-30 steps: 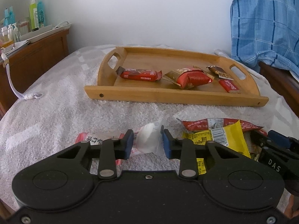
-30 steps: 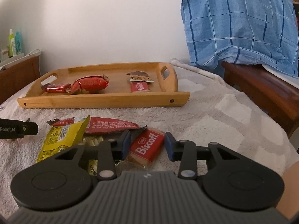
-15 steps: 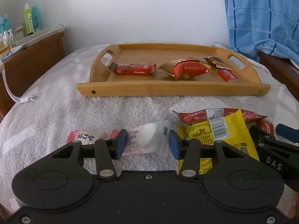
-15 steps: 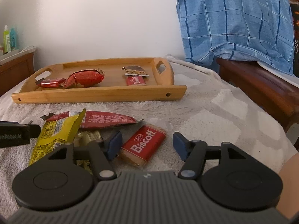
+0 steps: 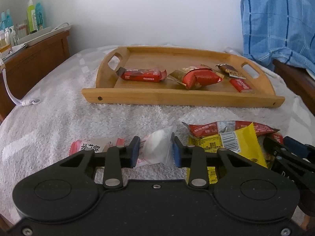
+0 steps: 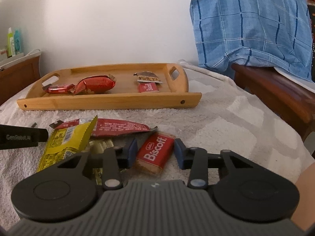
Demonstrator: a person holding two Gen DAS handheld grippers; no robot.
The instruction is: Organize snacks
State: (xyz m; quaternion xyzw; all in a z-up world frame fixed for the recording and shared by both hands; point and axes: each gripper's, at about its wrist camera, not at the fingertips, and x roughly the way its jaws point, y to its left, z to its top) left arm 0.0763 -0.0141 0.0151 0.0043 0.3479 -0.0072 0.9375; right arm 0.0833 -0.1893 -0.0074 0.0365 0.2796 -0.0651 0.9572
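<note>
Straddling a clear-and-white packet point(image 5: 157, 147), the left gripper point(image 5: 155, 151) has just been closing: its blue pads sit against the packet's two sides and the film bulges up between them, so it looks pinched. The packet's red-printed end sticks out left past the jaw, lying on the towel point(image 5: 59, 118). The right gripper point(image 6: 155, 153) has also just been closing, around a red Biscoff bar point(image 6: 155, 153) that lies slanted between the jaws; its left pad is at the bar's edge, while a thin gap shows at the right pad, so the grip is not yet firm. Just left of the bar a yellow packet point(image 6: 67, 141) overlaps a long red wrapper point(image 6: 118, 127), with a pale packet point(image 6: 100, 147) under them, crowding the left jaw. To the right of the bar the towel is bare out to a wooden rail point(image 6: 275, 92). Ahead, across a bare strip of towel, stands the tray point(image 6: 108, 103) with a raised front lip; inside lie a red bar point(image 6: 59, 88), a red pouch point(image 6: 96, 84), a chocolate piece point(image 6: 147, 77) and a small red bar point(image 6: 147, 87), with bare floor between pouch and chocolate.
</note>
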